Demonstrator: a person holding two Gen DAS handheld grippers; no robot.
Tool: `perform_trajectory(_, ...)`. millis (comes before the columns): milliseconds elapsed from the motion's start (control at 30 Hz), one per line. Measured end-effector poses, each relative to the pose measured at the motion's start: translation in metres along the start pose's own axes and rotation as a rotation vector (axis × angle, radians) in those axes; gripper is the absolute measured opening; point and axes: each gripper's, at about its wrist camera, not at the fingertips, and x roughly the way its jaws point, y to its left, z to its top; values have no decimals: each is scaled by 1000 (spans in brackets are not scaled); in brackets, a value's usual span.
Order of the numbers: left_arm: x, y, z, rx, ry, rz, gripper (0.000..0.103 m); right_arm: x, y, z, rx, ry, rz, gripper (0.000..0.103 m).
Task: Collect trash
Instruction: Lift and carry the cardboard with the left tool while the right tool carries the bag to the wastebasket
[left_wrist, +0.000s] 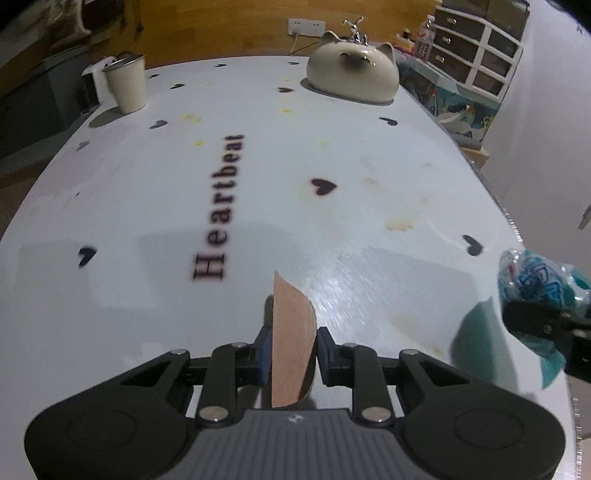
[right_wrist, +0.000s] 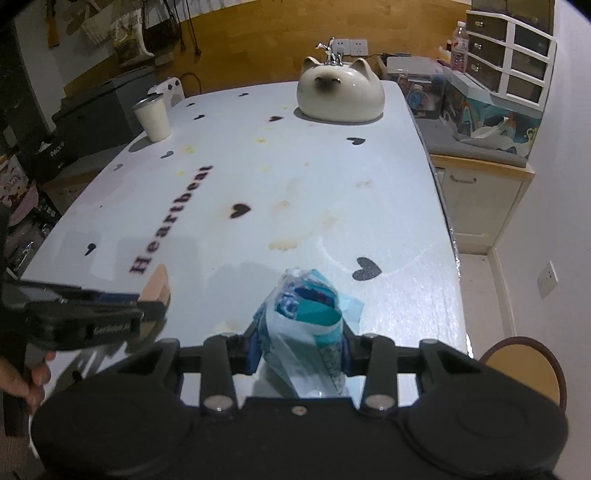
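My left gripper (left_wrist: 291, 350) is shut on a flat brown piece of card (left_wrist: 291, 332), which stands on edge between the pads above the white table (left_wrist: 258, 206). In the right wrist view the same card (right_wrist: 157, 284) sticks out of the left gripper (right_wrist: 147, 306) at the left. My right gripper (right_wrist: 299, 350) is shut on a crumpled blue and white plastic wrapper (right_wrist: 306, 317), held over the table's near edge. The left wrist view shows that wrapper (left_wrist: 535, 280) at the far right, in the right gripper (left_wrist: 532, 321).
A cat-shaped ceramic pot (right_wrist: 340, 92) sits at the table's far end and a white cup (right_wrist: 153, 118) at the far left. The tablecloth bears brown stains (right_wrist: 284, 243). A cabinet (right_wrist: 480, 199) stands right of the table, a round stool (right_wrist: 532, 365) near right. A person's hand (right_wrist: 26, 376) shows lower left.
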Motion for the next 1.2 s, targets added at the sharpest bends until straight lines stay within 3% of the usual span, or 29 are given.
perform_trajectory(433, -91, -15, -29, -87, -104, -13, 26, -61, 1, -12, -3, -64, 16, 40)
perform_trajectory(733, -136, -50, -43, -106, -167, -37, 26, -108, -11, -25, -7, -125, 42, 40)
perform_trajectory(1200, -140, -141, -37, -87, -170, -43, 27, -150, -85, -32, -34, -178, -5, 40)
